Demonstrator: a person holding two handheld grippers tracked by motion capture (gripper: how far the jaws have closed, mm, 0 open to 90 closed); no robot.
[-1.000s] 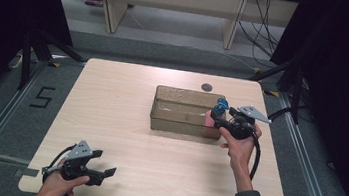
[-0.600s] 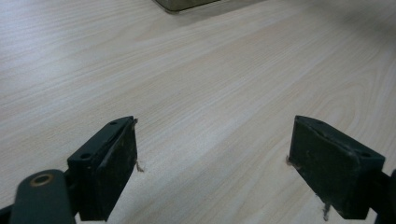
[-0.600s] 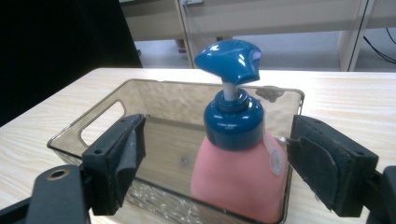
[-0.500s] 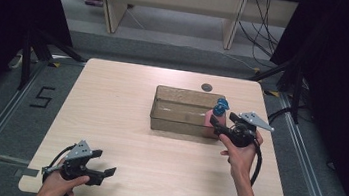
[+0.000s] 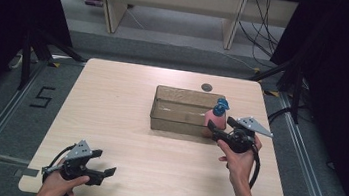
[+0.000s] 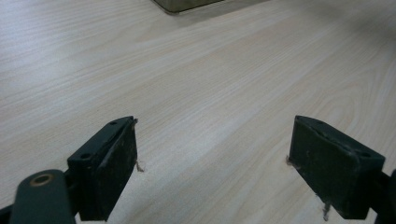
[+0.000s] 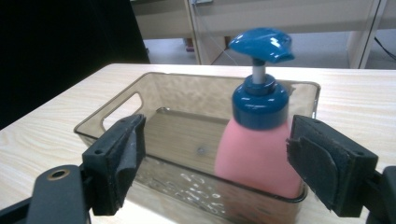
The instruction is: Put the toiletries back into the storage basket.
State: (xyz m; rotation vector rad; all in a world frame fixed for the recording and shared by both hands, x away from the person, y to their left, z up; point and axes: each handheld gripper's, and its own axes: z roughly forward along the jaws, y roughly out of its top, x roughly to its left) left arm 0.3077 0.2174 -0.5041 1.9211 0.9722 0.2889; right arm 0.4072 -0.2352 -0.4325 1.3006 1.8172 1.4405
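Note:
A pink pump bottle with a blue cap and pump head stands upright inside the right end of a clear brownish bin on the wooden table. My right gripper hovers just outside the bin's near right corner, pointing at the bottle. It is open, its pads apart from the bottle and nothing between them. My left gripper rests low at the table's near left, open over bare wood.
A small dark round disc sits on the table behind the bin. The table's right edge lies close to my right hand. Shelving legs and cables stand on the floor beyond the far edge.
My right gripper has drawn back a little from the bin toward the near right, jaws staying wide. The bottle stays put in the bin. The left gripper has not moved.

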